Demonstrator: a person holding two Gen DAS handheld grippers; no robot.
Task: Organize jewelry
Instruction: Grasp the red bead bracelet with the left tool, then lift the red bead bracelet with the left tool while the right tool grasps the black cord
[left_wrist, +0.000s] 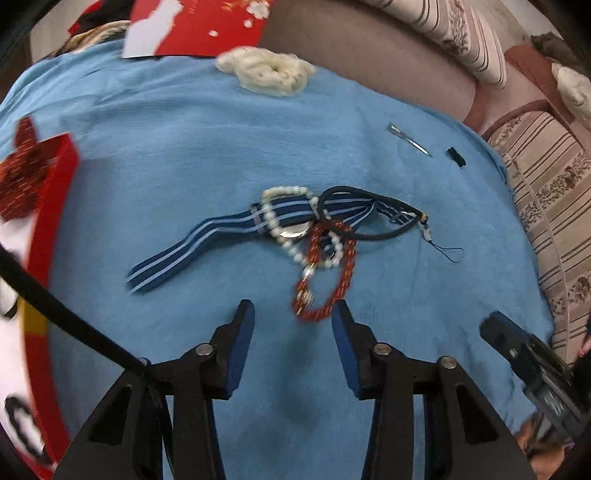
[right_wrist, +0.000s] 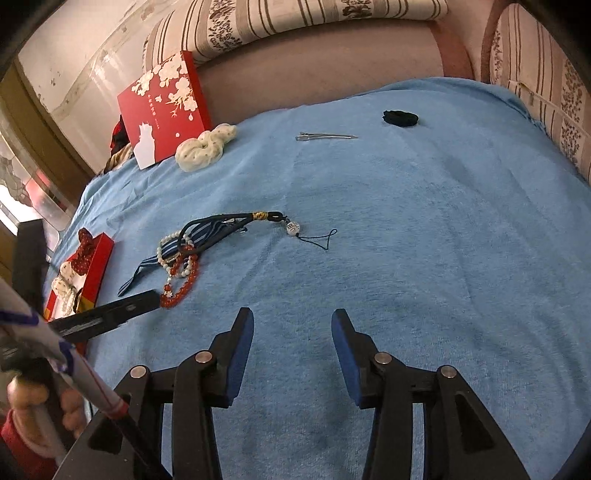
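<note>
**Ana:** Left gripper (left_wrist: 293, 314) first, from its own camera: the two blue-padded fingers stand wide apart and hold nothing; the red bead bracelet (left_wrist: 327, 273) lies just ahead, its near loop between the fingertips and nearly touching the right-hand pad.

**Ben:** And the rest of the heap?

**Ana:** Tangled; a white pearl bracelet (left_wrist: 291, 225) overlaps the red one, both lie over a blue striped band (left_wrist: 207, 242), and a dark cord strap (left_wrist: 369, 212) loops off to the right; all of it rests on the blue towel (left_wrist: 184, 140). The red loop's long axis runs away from the fingers, slightly rightward; I'd judge a small push forward and right would put it squarely in the gap. A red box (left_wrist: 51, 206) sits at the left edge.

**Ben:** Now the right wrist view?

**Ana:** Right gripper (right_wrist: 293, 323) is likewise spread wide and empty, with bare towel ahead; the heap lies well off to its left, and the left tool's finger (right_wrist: 129, 308) touches or nearly touches the red beads there; I can't tell which. So the left hand is plainly nearer. Farther off: a hair clip (right_wrist: 325, 136), a black hair tie (right_wrist: 400, 118), a cream scrunchie (right_wrist: 203, 147) and a red lid (right_wrist: 162, 107) propped upright.
</note>
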